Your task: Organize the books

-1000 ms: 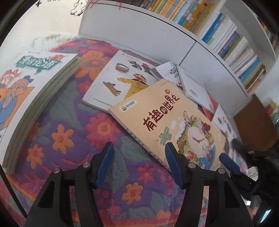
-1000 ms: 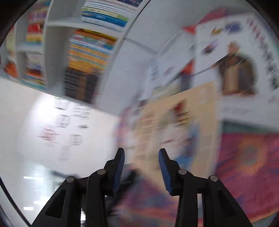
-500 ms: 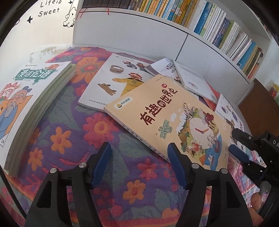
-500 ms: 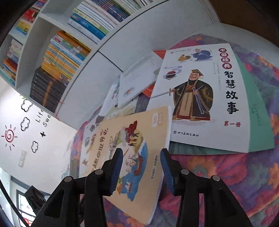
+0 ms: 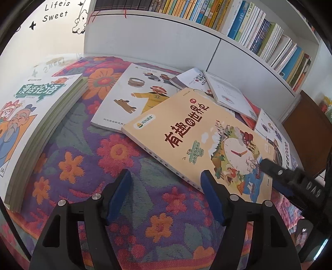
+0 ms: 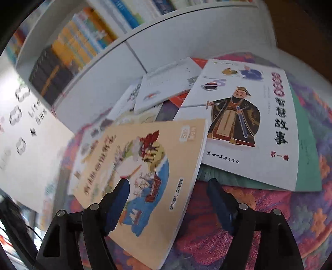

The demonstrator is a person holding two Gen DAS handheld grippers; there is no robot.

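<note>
Tan book [image 5: 199, 143] lay flat on the floral-cloth desk [image 5: 87, 166], overlapping the white picture book [image 5: 132, 97]. Left hand-held gripper [image 5: 166, 187] stood released, jaws just opening, nothing gripped. Right hand-held gripper [image 6: 169, 199] was also released, jaws just opening, straddling the book's corner.

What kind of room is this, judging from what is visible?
Probably a child's reading corner or bedroom at home. A white bookshelf packed with thin colourful books stands behind, picture books such as the tan clock-cover book lie on a flowered cloth, and a "Life is Sweet" wall sticker decorates the wall.
</note>
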